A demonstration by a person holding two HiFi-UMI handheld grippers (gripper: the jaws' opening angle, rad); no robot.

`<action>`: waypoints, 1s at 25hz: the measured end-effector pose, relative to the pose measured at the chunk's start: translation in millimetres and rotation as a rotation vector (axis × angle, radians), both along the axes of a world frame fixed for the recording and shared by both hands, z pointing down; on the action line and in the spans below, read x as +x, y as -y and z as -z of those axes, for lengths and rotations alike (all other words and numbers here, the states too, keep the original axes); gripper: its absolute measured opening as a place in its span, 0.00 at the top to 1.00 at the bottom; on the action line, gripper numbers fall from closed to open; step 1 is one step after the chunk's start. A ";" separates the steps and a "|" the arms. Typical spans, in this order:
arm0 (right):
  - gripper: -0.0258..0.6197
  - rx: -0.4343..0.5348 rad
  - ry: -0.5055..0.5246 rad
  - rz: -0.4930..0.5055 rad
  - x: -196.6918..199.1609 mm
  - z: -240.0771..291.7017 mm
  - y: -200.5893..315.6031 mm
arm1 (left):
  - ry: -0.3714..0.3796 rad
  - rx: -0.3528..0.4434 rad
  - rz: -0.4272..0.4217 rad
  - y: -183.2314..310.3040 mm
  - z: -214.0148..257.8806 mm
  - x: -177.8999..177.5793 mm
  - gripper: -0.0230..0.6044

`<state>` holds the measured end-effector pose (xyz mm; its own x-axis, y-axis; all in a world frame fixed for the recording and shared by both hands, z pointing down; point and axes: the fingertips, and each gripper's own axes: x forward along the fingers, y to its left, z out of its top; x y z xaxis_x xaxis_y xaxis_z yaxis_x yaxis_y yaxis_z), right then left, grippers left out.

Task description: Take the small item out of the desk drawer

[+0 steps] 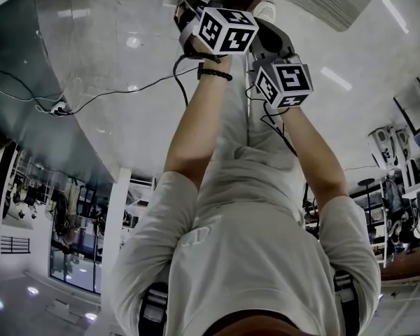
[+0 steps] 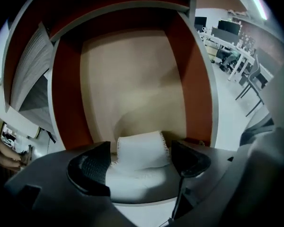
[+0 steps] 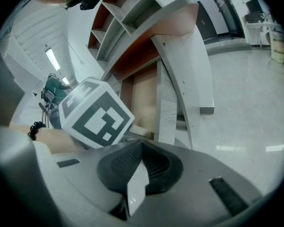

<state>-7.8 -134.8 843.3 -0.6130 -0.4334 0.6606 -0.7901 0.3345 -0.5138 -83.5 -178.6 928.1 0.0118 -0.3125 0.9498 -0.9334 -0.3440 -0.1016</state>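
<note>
Two grippers show, the left gripper point(image 2: 141, 148) and the right gripper point(image 3: 141, 155), with two marker cubes point(image 1: 227, 30), point(image 1: 285, 82). There is one drawer point(image 2: 132, 70), one white cloth point(image 2: 138, 156), one white slip point(image 3: 137, 186) and one beaded bracelet point(image 1: 215, 73).

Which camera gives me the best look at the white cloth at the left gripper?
The left gripper view: the white cloth sits between its jaws, frayed edge clear. The head view shows only both marker cubes, no cloth. The right gripper view shows none either, just a thin white strip pinched in its own jaws.
</note>
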 end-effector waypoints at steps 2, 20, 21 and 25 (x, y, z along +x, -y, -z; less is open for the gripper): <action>0.96 -0.005 0.004 -0.002 -0.4 -0.4 -2.4 | 0.025 -0.010 -0.010 -0.3 -1.4 -1.4 0.31; 0.96 -0.009 -0.005 -0.029 3.8 -5.8 -4.5 | 0.002 0.074 -0.019 2.7 10.0 -10.1 0.54; 0.96 -0.009 -0.012 -0.034 5.2 -6.8 -3.2 | -0.002 0.076 -0.017 2.8 10.6 -10.0 0.54; 0.96 -0.010 -0.028 -0.066 10.5 -8.3 2.7 | 0.000 0.084 -0.004 1.9 13.4 -15.6 0.54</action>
<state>2.8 -137.5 851.6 -0.5645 -0.4659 0.6814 -0.8244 0.2764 -0.4940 -99.1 -180.5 914.7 0.0135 -0.3915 0.9201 -0.9322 -0.3377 -0.1301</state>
